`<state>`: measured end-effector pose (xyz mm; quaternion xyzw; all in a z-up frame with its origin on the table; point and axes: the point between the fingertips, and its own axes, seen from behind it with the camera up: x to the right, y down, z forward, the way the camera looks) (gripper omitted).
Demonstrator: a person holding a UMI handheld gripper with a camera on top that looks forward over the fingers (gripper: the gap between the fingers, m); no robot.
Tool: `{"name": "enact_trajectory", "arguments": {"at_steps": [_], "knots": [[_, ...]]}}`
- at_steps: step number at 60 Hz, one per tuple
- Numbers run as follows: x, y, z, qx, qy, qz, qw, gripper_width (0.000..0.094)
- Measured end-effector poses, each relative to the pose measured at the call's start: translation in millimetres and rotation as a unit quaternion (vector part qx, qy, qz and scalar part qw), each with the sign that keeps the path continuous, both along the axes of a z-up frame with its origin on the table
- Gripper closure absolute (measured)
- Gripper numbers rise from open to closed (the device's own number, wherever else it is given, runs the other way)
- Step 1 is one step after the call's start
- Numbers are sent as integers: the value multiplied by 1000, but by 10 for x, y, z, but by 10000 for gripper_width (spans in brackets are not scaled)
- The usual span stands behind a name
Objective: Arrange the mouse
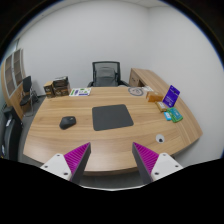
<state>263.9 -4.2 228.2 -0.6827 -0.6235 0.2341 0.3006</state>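
Note:
A black mouse (67,122) lies on the wooden desk (100,140), left of a dark mouse mat (111,117) in the desk's middle. My gripper (112,158) hovers above the near edge of the desk, well short of both. Its two fingers with magenta pads (76,157) stand wide apart with nothing between them. The mouse is ahead and to the left of the left finger.
A black office chair (105,74) stands behind the desk. Books and boxes (56,88) sit at the far left, a purple box (173,95) and small items (170,113) at the right. A wooden cabinet (152,78) stands far right, shelves (14,72) far left.

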Motion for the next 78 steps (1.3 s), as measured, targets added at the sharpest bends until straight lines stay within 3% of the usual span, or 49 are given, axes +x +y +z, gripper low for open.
{"name": "enact_trajectory", "arguments": {"at_steps": [11,37,53,78], "knots": [[-171,-252,-181,-22,11,15,1000,75],[-741,-1197,-629,-18,41,61,997,73],[-1171,-1830,-970,-51,68,65,994,77],[-1733,-2434,-1706,-42,52,77,995,76]]}}
